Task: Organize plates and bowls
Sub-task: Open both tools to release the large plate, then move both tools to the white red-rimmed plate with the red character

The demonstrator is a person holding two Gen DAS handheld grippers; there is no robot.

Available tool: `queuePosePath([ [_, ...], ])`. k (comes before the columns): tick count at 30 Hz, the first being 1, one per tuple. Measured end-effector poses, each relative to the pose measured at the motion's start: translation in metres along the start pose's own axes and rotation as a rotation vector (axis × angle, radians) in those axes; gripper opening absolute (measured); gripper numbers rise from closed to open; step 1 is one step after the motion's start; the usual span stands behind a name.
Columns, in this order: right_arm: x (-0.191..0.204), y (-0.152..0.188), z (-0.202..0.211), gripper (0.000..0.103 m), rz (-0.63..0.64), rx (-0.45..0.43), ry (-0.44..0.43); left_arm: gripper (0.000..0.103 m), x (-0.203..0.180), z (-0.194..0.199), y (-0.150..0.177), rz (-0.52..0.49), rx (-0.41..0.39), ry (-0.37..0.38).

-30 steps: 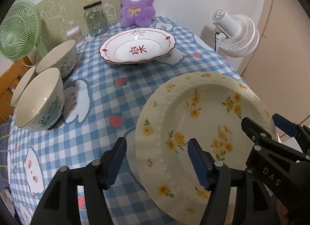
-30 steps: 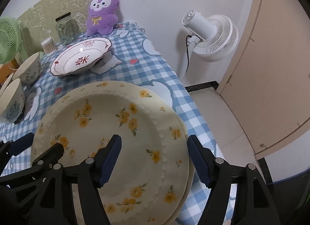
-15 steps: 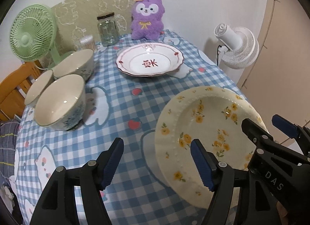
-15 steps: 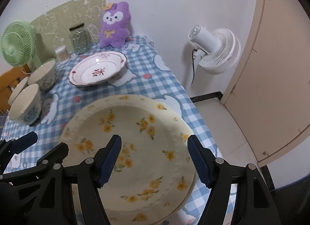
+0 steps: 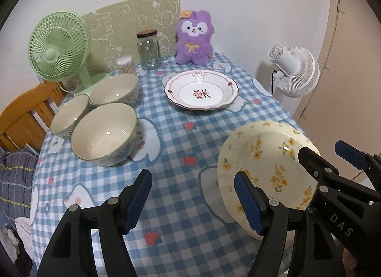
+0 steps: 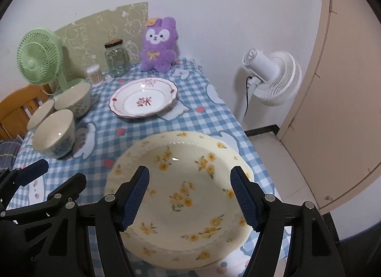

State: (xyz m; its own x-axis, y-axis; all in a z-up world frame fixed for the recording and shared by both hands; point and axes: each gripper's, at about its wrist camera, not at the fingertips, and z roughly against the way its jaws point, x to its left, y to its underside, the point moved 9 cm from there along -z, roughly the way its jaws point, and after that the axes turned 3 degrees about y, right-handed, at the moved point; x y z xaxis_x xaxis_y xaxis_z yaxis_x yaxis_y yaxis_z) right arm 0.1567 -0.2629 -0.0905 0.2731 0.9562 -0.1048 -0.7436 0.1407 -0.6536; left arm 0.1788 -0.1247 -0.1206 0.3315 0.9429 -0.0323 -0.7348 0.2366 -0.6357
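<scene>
A cream plate with yellow flowers (image 6: 188,186) lies at the near right of the checked table, with another plate's rim showing under it; it also shows in the left wrist view (image 5: 269,157). A white plate with red trim (image 5: 201,89) sits at the back. Three bowls stand at the left: a large near one (image 5: 103,135), a small one (image 5: 69,116) and a far one (image 5: 114,89). My left gripper (image 5: 194,198) is open and empty, left of the flowered plate. My right gripper (image 6: 189,196) is open and empty above that plate.
A green fan (image 5: 58,47), a glass jar (image 5: 148,49), a tub of cotton swabs (image 5: 125,63) and a purple plush (image 5: 194,36) line the back edge. A white fan (image 5: 294,72) stands off the right side. A wooden chair (image 5: 21,115) is at the left.
Both grippers have risen and drawn back from the table, so the flowered plate looks smaller and lower. Both stay open. The dishes have not moved.
</scene>
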Motion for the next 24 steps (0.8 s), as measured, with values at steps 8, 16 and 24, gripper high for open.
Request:
queuePosePath([
  [8, 0.01, -0.016, 0.014, 0.074, -0.008, -0.037, -0.024, 0.074, 0.012, 0.015, -0.015, -0.006, -0.046, -0.013],
  [16, 0.02, -0.033, 0.015, 0.074, 0.006, -0.061, -0.048, 0.074, 0.025, 0.012, -0.033, 0.03, -0.067, -0.024],
  [24, 0.023, -0.058, 0.007, 0.074, 0.015, -0.093, -0.07, 0.074, 0.028, 0.002, -0.051, 0.044, -0.084, -0.051],
])
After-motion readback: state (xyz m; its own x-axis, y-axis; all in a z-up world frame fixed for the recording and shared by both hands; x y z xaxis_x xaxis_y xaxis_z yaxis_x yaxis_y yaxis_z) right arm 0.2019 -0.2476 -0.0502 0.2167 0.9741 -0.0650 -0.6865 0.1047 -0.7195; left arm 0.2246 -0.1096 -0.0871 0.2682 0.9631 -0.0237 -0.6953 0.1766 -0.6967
